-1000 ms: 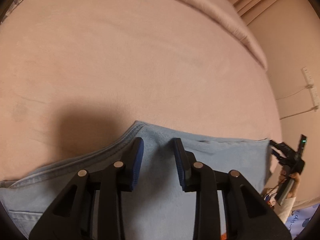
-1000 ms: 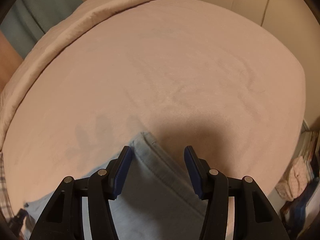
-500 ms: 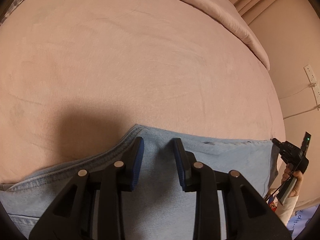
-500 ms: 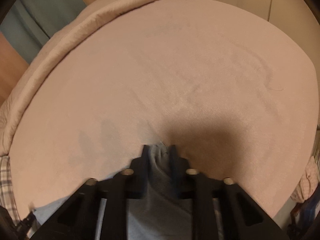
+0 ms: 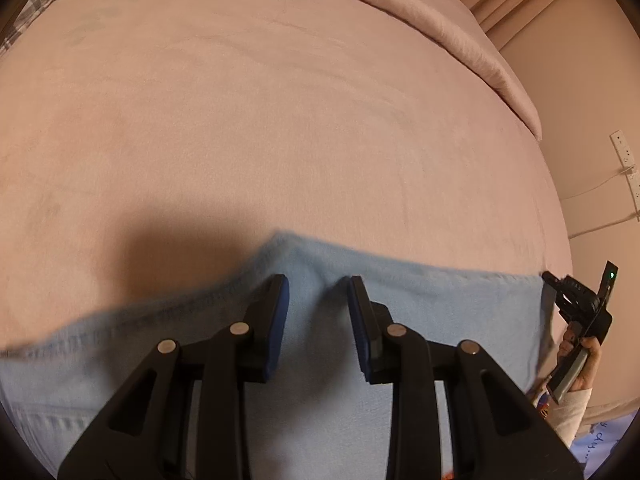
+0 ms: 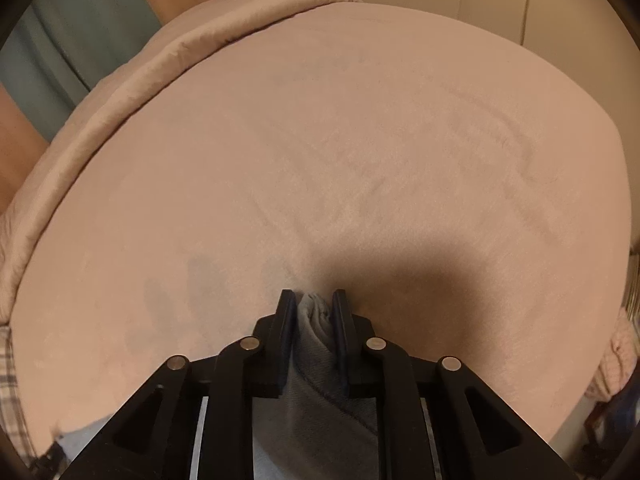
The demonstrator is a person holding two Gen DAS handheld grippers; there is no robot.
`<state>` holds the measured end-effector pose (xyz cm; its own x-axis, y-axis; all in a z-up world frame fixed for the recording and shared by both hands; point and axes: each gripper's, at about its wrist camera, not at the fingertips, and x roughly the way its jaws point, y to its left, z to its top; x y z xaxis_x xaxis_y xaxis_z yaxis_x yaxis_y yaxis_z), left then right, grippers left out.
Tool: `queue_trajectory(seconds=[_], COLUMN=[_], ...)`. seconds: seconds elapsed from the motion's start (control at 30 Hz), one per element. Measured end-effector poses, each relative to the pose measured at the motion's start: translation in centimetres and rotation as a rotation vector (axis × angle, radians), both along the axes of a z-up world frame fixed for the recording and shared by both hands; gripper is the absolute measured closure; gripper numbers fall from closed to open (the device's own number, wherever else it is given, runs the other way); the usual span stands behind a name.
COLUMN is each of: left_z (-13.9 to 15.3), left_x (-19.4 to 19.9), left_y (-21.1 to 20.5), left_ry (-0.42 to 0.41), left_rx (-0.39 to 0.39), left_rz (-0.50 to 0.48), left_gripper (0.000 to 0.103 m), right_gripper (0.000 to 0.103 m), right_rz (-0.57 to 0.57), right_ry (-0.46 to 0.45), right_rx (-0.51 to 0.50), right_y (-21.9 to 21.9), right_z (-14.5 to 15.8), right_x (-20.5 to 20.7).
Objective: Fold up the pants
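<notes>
Light blue denim pants point(image 5: 420, 312) lie on a pink bedspread point(image 5: 280, 120). In the left wrist view my left gripper point(image 5: 316, 292) is over the top edge of the pants, its jaws a hand's width apart with denim between them; the cloth there is blurred. In the right wrist view my right gripper point(image 6: 313, 304) is shut on a bunched fold of the pants point(image 6: 316, 320), held at the bedspread point(image 6: 360, 140). My right gripper also shows in the left wrist view point(image 5: 576, 296) at the right end of the pants.
A rolled duvet edge point(image 5: 440, 20) runs along the back of the bed. A wall with a power strip point(image 5: 624, 160) is at the right. Plaid cloth point(image 6: 8, 392) lies at the bed's left edge, and a pink knitted item point(image 6: 616, 364) hangs at the right.
My right gripper closed on the hem end of the pants and bunched the denim. The pants' top edge by my left gripper lifted slightly and blurred.
</notes>
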<state>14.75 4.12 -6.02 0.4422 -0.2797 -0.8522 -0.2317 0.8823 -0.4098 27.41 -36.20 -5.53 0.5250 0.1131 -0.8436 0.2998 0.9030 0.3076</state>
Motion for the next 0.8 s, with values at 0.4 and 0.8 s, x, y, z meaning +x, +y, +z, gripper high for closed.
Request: queue_trajectory(seconds=[0.4, 0.8], left_z=[0.8, -1.4], left_x=[-6.7, -7.4], left_y=[-4.2, -5.3], left_ry=[0.008, 0.054], left_rx=[-0.090, -0.035], left_rz=[-0.118, -0.107], left_gripper=[0.068, 0.068], right_gripper=[0.050, 0.092], right_rz=[-0.060, -0.079], right_ry=[-0.024, -0.008], right_rx=[0.002, -0.036], right_y=[-4.4, -4.0], right_z=[2.6, 0.8], right_x=[-9.5, -11.4])
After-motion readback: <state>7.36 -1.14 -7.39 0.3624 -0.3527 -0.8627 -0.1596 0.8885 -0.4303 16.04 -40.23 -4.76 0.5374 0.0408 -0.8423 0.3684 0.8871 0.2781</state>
